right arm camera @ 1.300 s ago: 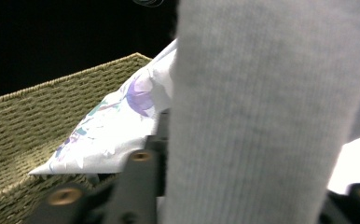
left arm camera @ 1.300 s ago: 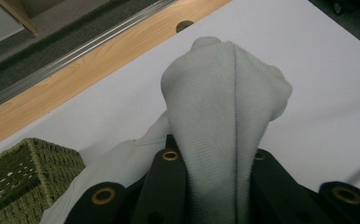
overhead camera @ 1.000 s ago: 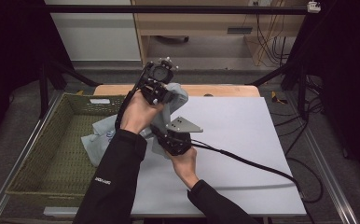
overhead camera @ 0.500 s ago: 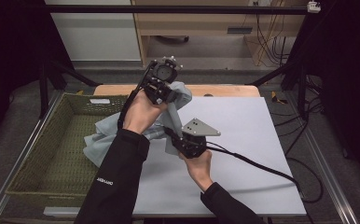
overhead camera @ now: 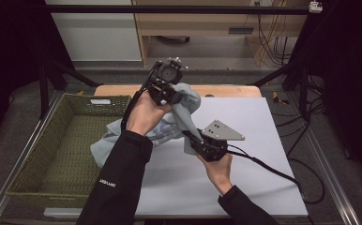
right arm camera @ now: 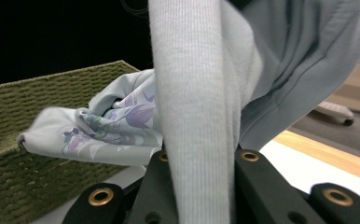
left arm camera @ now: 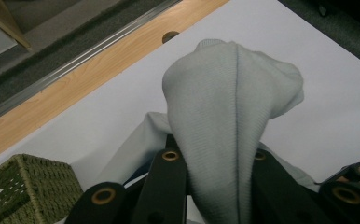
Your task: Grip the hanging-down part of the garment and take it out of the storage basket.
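A pale grey-blue garment (overhead camera: 179, 115) with a flower print (right arm camera: 122, 121) hangs between both grippers above the white table top (overhead camera: 245, 122). My left gripper (overhead camera: 172, 96) is raised near the table's back edge and is shut on the garment's ribbed band (left arm camera: 225, 135). Lower and nearer to me, my right gripper (overhead camera: 195, 138) is shut on a taut strip of the same garment (right arm camera: 197, 140). The rest of the cloth trails down over the rim of the woven basket (overhead camera: 52, 154).
The green woven basket (right arm camera: 38, 121) stands at the left of the table. A wooden strip (left arm camera: 75, 88) runs along the table's back edge. The right gripper's cable (overhead camera: 273, 168) lies across the right part of the white top.
My right gripper has moved right and toward me, stretching the garment between the two grippers. The left gripper has risen slightly and more cloth has come off the basket.
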